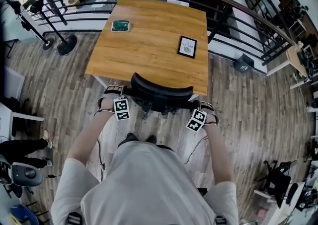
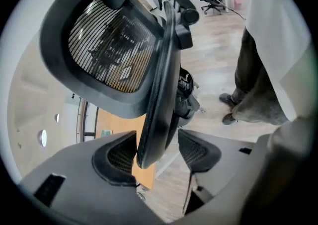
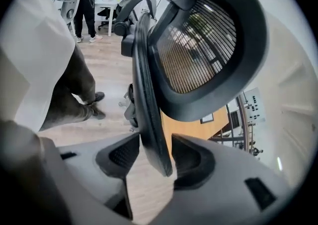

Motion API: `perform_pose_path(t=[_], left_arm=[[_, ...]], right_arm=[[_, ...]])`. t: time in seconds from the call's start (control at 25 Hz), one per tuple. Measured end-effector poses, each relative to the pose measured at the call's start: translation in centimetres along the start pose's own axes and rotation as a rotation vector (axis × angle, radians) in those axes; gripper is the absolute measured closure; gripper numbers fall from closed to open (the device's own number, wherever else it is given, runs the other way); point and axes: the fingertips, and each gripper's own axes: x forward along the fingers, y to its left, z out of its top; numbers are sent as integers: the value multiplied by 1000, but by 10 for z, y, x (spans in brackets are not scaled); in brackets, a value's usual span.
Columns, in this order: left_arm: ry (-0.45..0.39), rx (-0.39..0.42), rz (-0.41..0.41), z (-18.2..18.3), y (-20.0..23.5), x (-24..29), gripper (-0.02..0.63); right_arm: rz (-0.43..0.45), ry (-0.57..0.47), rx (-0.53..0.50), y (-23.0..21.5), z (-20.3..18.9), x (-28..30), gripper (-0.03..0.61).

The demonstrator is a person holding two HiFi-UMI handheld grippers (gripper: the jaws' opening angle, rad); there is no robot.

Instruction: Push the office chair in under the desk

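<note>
Both tools were released, nothing clenched. Left gripper (image 1: 114, 97) (image 2: 155, 149): jaws stood wide, with the thin curved rim of the black plastic-framed mesh office chair (image 1: 161, 92) (image 2: 159, 95) sitting between them. The rim ran closer to one pad, and a clear gap showed on the other side. Pads (image 2: 117, 154) were black, scooped and cross-hatched, set in smooth grey moulded bodies.

Right gripper (image 1: 199, 106) (image 3: 155, 157): same story. Jaws were spread and the chair (image 3: 146, 110) rim's edge hung down between the textured black pads (image 3: 119, 154) with no squeeze visible.

Just above each gripper's jaws sat the oval mesh headrest (image 2: 107, 50) (image 3: 203, 45), a glossy black hoop around fine ribbed netting, joined to the back by a jointed bracket.

The chair was directly ahead of both grippers, one on each side of its back. The back's arched top met the near edge of the rectangular wooden desk (image 1: 149, 45); the seat was not visible. The desk top was warm oak grain with square corners.

Farther ahead of the grippers, a small green square item (image 1: 120, 25) and a black-framed card (image 1: 187, 46) lay flat on the desk. The grey-brown plank floor (image 1: 248, 114) lay below the tools. A curved black metal railing (image 1: 223, 0) ran beyond the desk's far edge.
</note>
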Motion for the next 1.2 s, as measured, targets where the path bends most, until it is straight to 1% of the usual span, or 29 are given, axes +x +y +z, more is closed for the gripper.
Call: perform_pose_path(t=[0.12,0.2,0.36,0.52,0.64,0.76,0.88,1.0,1.12,1.2], left_arm=[[-14,-45,-40,2,-3,-10,360],[-29,-79,-69,4,-4,-18,360],[-83,-188,-118,14,2,-37,370],[-173,-335,-151,33,12,-56,399],[-253,-471,-175,41,23,-73,422],[-324,-615,-191,44,35,-83,440],[-392,-722,-191,49,48,-91,454],[-450,-771,-167,53,61,-102,477],[-505,-790,-147,56,71,-115,499],[-541,-806,-139,57,75,-124,515]], right_arm=[[50,-21,93,-3,1,-15,393],[67,-50,158,-7,5,-27,393],[72,-134,287,-21,22,-54,393],[40,-259,451,-38,44,-79,394],[16,-354,564,-45,63,-97,394],[-9,-438,649,-53,77,-114,394],[-43,-492,712,-61,88,-129,401],[-72,-489,773,-63,91,-134,420],[-89,-480,823,-62,93,-139,430],[-104,-503,849,-62,97,-146,441]])
